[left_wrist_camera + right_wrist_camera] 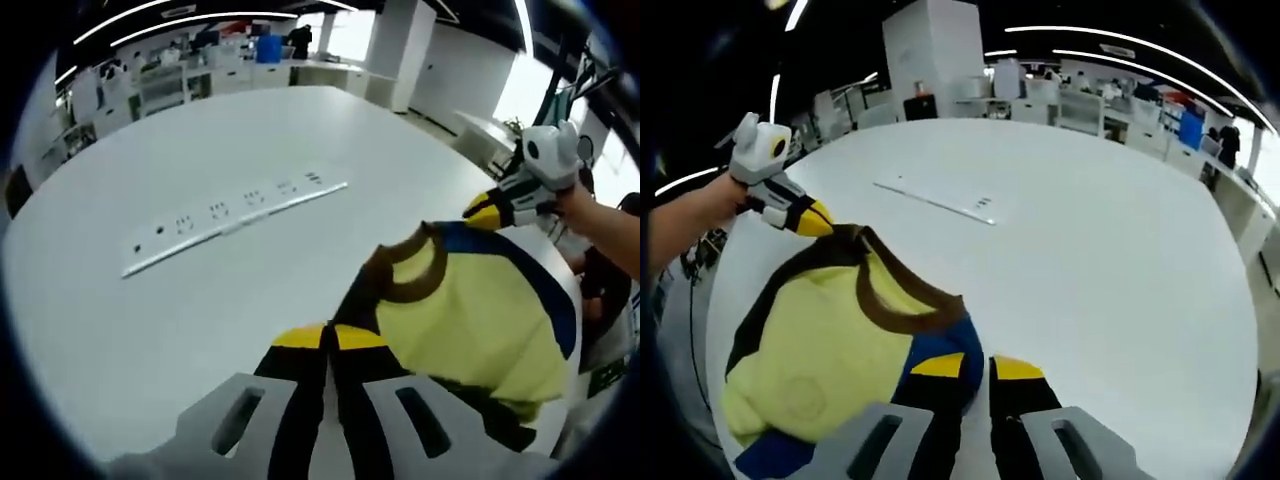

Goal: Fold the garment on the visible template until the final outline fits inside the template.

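Yellow cloth with a brown collar and blue side panels, the shirt (470, 320) is held up off the white table (200, 300), stretched between the 2 grippers near its neckline. In the left gripper view, the left gripper (328, 345) has its jaws pressed together on the shirt's edge by the collar, and the right gripper (495, 210), in a person's hand (600, 225), bites the opposite shoulder. The right gripper view shows its own jaws clamped at the blue shoulder (975, 368), with the other gripper (805, 218) pinching the far side of the collar (890, 290).

This is a soft, light, floppy thing: it sags between the 2 holds and will crease or slide wherever it is unsupported. Shoulder seams and the thicker collar band look the surest places to grip. A white strip with dark marks (235, 222) lies flat farther out on the table, well apart from the shirt; whether it marks the template I cannot tell.
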The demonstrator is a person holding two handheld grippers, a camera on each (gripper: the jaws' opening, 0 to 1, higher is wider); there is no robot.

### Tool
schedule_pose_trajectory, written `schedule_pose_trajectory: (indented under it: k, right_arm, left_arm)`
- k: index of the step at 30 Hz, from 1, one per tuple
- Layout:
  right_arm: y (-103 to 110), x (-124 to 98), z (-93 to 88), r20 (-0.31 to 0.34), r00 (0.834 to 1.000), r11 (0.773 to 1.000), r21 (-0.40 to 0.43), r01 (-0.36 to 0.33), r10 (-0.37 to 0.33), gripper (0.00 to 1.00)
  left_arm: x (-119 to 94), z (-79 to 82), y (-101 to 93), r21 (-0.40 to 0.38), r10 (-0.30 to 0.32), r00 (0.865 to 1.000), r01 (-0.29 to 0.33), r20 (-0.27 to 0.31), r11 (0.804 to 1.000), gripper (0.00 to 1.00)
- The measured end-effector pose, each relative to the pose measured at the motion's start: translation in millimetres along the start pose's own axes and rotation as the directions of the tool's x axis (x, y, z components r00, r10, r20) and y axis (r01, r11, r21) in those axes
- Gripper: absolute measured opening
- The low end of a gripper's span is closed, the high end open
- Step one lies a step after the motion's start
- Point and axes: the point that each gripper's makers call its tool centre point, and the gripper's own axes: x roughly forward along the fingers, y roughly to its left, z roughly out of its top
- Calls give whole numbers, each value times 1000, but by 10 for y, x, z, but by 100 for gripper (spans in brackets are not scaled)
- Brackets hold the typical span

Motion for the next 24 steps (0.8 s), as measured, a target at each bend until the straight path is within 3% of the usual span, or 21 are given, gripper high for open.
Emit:
schedule_pose_trajectory:
  k: [3,7,10,15,19,24]
  right_arm:
    - [28,-45,77,39,999,1000,20,-8,7,9]
    - [62,-125,138,67,998,999,33,-4,2,16]
    - [106,-176,182,90,996,999,39,-11,7,21]
    - [182,-303,221,135,991,998,53,-18,10,36]
    - [233,-387,210,167,986,996,80,-32,18,41]
    - [275,-513,177,197,980,994,99,-37,17,47]
  left_arm:
    - [-46,35,-25,-41,-17,999,18,31,999,5]
    - [-101,40,-23,-62,-14,999,17,47,998,21]
    - [-159,56,-37,-84,-17,997,23,71,996,24]
    - [-275,66,-90,-106,-8,995,18,96,994,37]
    - [-389,113,-186,-142,-32,990,52,137,988,38]
    - [-497,119,-272,-114,-30,988,48,154,992,39]
